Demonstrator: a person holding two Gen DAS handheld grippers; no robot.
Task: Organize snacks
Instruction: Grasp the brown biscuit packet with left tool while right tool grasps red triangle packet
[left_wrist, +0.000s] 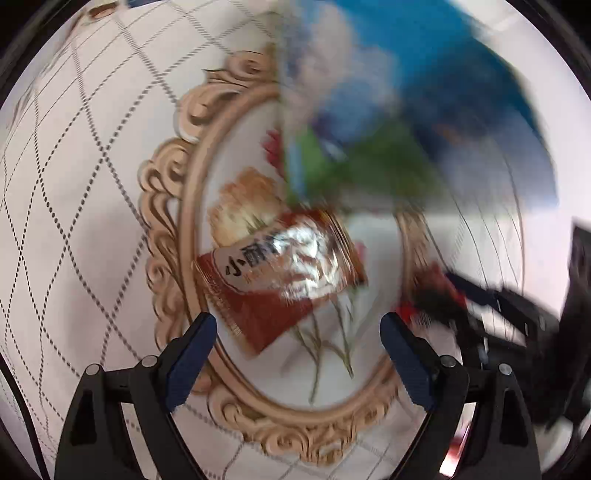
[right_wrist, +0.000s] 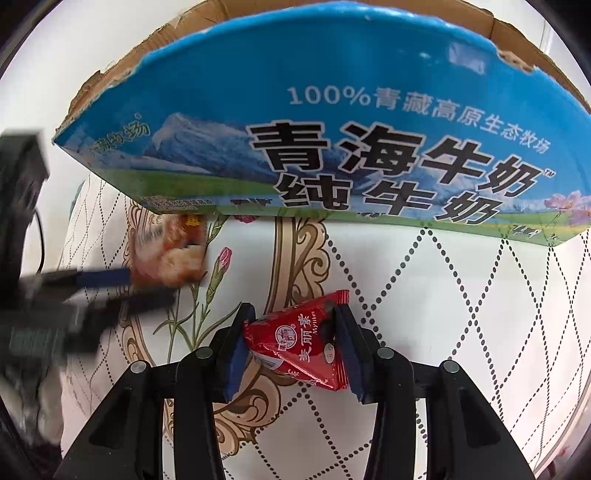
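Observation:
A brown-red snack packet (left_wrist: 280, 273) with a shiny window lies flat on the patterned tablecloth. My left gripper (left_wrist: 297, 328) hovers open just above its near end, one finger on either side, and neither pad touches it. In the right wrist view the same packet (right_wrist: 173, 251) lies by the box's corner, with the left gripper (right_wrist: 147, 288) blurred beside it. My right gripper (right_wrist: 294, 314) is shut on a red triangular snack packet (right_wrist: 299, 343), held above the cloth in front of the blue milk carton box (right_wrist: 332, 129). The left wrist view shows the right gripper (left_wrist: 443, 295) as a blur.
The blue cardboard box (left_wrist: 443, 74) has a torn open top and stands on the cloth behind both grippers. The white tablecloth (right_wrist: 443, 295) carries a dotted diamond pattern and an ornate beige oval frame (left_wrist: 192, 155) with printed flowers.

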